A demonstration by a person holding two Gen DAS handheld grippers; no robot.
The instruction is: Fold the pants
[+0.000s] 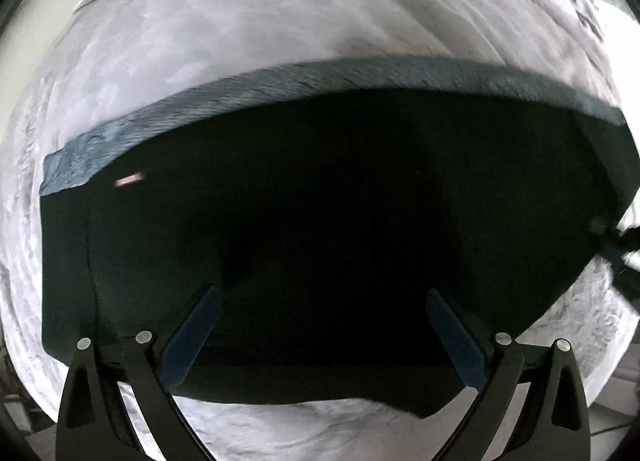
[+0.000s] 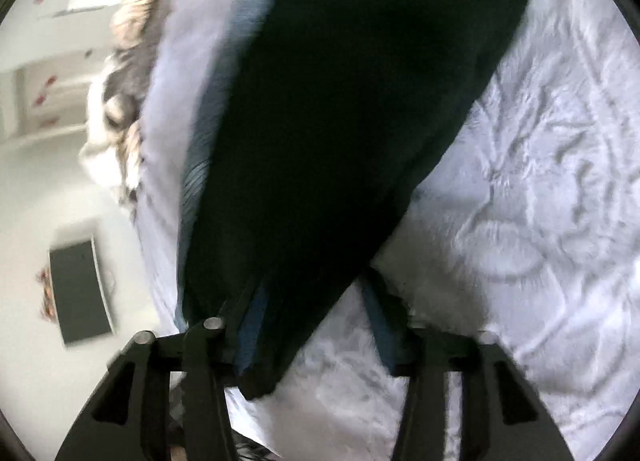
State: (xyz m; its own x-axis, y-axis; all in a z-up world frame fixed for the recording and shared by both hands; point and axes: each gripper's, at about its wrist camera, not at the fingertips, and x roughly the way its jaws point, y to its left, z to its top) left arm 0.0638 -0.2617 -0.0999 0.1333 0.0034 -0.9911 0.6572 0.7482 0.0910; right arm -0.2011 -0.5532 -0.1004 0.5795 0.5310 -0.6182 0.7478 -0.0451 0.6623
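Left wrist view: we see the dark pants [image 1: 320, 201] spread flat on a pale textured bed cover [image 1: 280, 21], grey-blue waistband [image 1: 360, 77] along the far edge. The left gripper [image 1: 320, 301] hangs above them, jaws spread wide, pinching nothing.

Right wrist view: we note motion blur. The right gripper [image 2: 316, 301] shows its jaws spread, dark pants fabric [image 2: 340, 101] lying between them and against the left blue pad [image 2: 252, 333]; a firm pinch we cannot tell.

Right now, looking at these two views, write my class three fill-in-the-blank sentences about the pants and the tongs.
1. The left tongs hover over the pants with their fingers ___.
2. The pants are ___ in colour than the pale blanket.
3. The grey-blue ribbed strip is the pants' ___.
Missing words: open; darker; waistband.
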